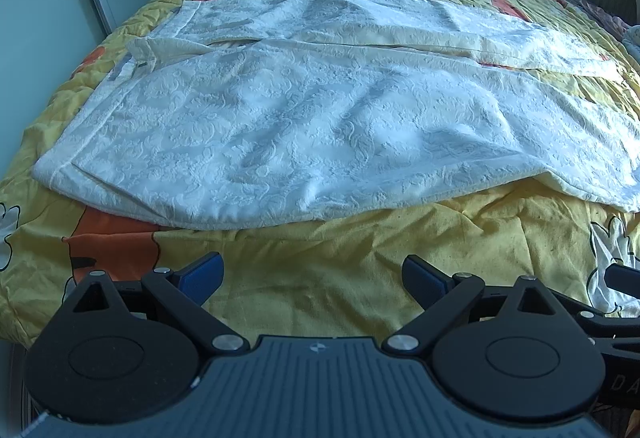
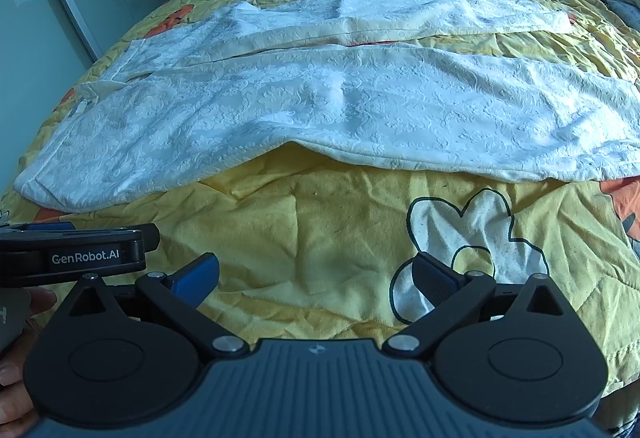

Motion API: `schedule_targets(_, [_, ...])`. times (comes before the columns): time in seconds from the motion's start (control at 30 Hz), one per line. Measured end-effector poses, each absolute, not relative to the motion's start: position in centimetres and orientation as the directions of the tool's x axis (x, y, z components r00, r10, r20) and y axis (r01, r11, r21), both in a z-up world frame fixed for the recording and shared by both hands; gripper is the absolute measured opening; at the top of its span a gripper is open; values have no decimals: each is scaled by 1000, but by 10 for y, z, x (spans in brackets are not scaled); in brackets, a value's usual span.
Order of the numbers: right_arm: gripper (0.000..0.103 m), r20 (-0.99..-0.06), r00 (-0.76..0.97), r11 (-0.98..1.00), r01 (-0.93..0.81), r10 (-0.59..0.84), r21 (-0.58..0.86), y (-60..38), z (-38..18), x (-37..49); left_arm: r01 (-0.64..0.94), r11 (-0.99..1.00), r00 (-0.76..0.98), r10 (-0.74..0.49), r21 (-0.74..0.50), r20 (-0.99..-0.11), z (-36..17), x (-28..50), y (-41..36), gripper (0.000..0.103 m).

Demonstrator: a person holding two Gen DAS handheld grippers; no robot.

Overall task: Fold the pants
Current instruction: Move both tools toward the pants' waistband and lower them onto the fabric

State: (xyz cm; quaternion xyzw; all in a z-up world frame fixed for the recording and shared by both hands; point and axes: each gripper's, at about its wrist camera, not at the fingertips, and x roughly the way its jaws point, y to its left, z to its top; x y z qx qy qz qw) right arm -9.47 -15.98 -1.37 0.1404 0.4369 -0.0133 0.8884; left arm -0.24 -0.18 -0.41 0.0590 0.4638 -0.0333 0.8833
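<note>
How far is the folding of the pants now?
Done: the white pants lie spread flat on the yellow bedspread, legs side by side. In hand: nothing; the left gripper and right gripper are open, short of the cloth. Left: every fold.

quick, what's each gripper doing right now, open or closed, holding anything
Left tongs: open, holding nothing, short of the white pants.
Right tongs: open, holding nothing, over the yellow bedspread.

Your white textured pants lie spread across the yellow cartoon-print bedspread, waistband to your left, legs running right, one leg behind the other. Both claws, left claw and right claw, hover before the near leg, the left claw's body just left of the right.
</note>
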Motion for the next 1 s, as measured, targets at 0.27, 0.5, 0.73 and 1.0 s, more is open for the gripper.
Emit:
schedule_targets(0.27, [103, -765, 636, 966, 122, 100, 227, -158, -9, -94, 107, 991, 576, 4, 80, -818, -5, -1, 2, 97])
schedule_targets(0.5, [103, -671, 727, 956, 68, 148, 284, -167, 7, -86, 90, 987, 641, 46, 134, -766, 4, 3, 9, 97])
schedule_targets(0.73, [103, -481, 808, 932, -225, 341, 283, -177, 45, -28, 45, 993, 679, 49, 108, -732, 27, 35, 31, 97])
schedule_targets(1.0, [103, -479, 721, 828, -561, 501, 20, -142, 62, 103, -43, 992, 700, 112, 115, -705, 44, 104, 62, 95])
